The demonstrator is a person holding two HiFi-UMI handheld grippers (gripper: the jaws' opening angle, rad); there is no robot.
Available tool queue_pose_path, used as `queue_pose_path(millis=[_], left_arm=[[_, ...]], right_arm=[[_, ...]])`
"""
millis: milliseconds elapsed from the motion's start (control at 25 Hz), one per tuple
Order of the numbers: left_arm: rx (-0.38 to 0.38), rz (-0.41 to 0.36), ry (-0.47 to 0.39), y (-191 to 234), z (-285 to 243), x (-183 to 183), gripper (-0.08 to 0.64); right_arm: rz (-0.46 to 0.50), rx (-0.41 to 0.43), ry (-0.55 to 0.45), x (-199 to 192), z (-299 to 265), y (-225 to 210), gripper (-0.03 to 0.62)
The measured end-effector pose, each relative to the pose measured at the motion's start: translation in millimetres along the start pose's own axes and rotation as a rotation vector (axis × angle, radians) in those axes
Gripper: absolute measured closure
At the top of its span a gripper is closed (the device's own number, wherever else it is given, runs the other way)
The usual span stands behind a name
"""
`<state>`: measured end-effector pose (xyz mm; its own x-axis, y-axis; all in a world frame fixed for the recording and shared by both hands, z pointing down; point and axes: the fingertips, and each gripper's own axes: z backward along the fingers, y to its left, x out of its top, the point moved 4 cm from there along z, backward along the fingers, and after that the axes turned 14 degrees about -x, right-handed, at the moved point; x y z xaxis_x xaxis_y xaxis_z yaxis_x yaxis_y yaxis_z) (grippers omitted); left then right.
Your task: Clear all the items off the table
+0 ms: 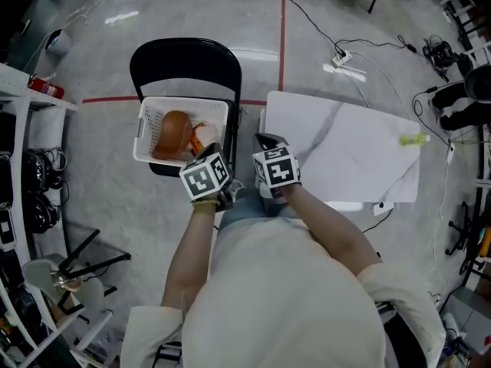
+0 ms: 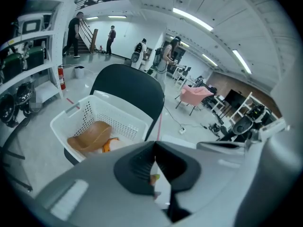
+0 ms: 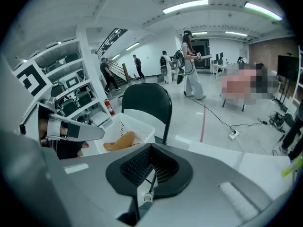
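Observation:
A white perforated basket [image 1: 146, 125] stands on the seat of a black chair [image 1: 184, 60]. A brown rounded item [image 1: 173, 133] and something orange [image 1: 196, 138] lie in it. The white marble-look table [image 1: 345, 156] is to the right, with a small yellow-green item [image 1: 413, 139] near its far right edge. My left gripper [image 1: 215, 152] is shut and holds nothing, at the basket's near right corner. My right gripper [image 1: 270, 141] is also shut and holds nothing, over the table's left edge. In the left gripper view its pads [image 2: 142, 164] meet, and in the right gripper view the pads [image 3: 163, 167] meet too.
Metal shelves [image 1: 23, 167] with gear line the left side. Red tape lines [image 1: 281, 29] cross the floor, and cables and a power strip [image 1: 341, 58] lie beyond the table. Several people [image 3: 189, 63] stand or walk far off in the hall. More equipment [image 1: 460, 106] sits at the right.

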<state>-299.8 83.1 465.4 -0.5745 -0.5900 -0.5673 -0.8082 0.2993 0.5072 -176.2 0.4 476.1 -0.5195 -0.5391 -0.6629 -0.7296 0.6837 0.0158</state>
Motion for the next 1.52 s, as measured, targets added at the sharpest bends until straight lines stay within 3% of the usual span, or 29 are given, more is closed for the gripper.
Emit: queue_pose_path(millis=[600, 1080, 1520], left_arm=[[-0.137, -0.168, 0.09, -161.0, -42.3, -76.1, 0.551], [-0.248, -0.287, 0.188, -265.7, -75.1, -142.5, 0.551], [-0.345, -0.391, 0.283, -351.6, -107.9, -178.0, 0.551]], right_arm=[[-0.169, -0.156, -0.022, -92.6, 89.1, -151.6, 0.592], [-0.327, -0.307, -0.029, -177.0, 155.6, -257.3, 0.592], [-0.485, -0.457, 0.008, -245.1, 209.6, -337.9, 0.592]])
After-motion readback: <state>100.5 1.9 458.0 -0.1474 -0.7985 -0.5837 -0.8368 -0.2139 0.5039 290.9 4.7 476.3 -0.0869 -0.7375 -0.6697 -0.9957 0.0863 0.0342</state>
